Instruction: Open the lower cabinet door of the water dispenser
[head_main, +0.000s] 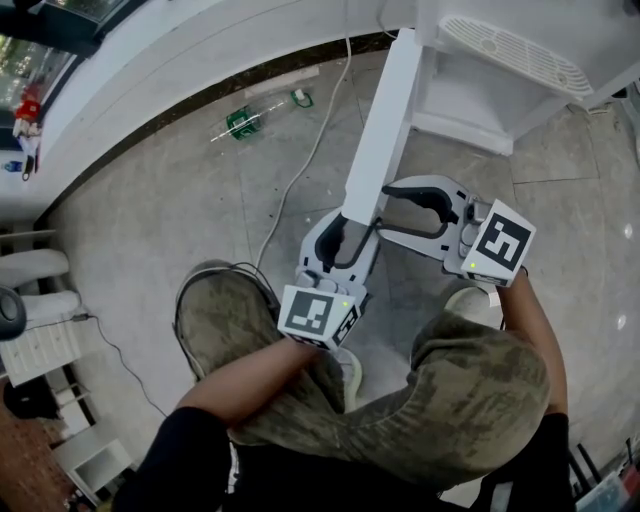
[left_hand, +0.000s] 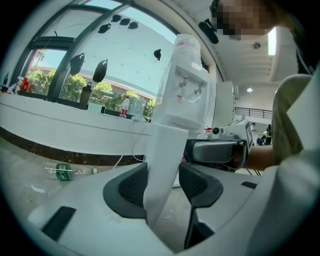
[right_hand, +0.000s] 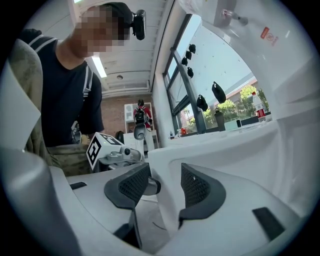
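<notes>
Tiled floor (head_main: 180, 190) below, and you're pinching the cabinet door (head_main: 385, 120) in the half-closed jaws of the left hand-held gripper (left_hand: 162, 182) and the right hand-held gripper (right_hand: 165, 182). Be swinging it along the hinge arc, not twisting.

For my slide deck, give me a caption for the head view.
Seen from above, left gripper and right gripper clamp the open white cabinet door.

The floor (head_main: 180, 200) is pale grey stone tile, edged by a dark skirting strip (head_main: 200, 100) under a curved white sill (head_main: 150, 55). A white cable (head_main: 303, 170) trails over the tiles near a green-labelled plastic bottle (head_main: 243, 122) lying flat. Tall dark-framed windows (left_hand: 60, 70) show trees outside, and bottles (left_hand: 125, 106) stand on the sill. A strip light (right_hand: 98, 66) glows on the white ceiling, with a brick wall (right_hand: 114, 116) beyond.
</notes>
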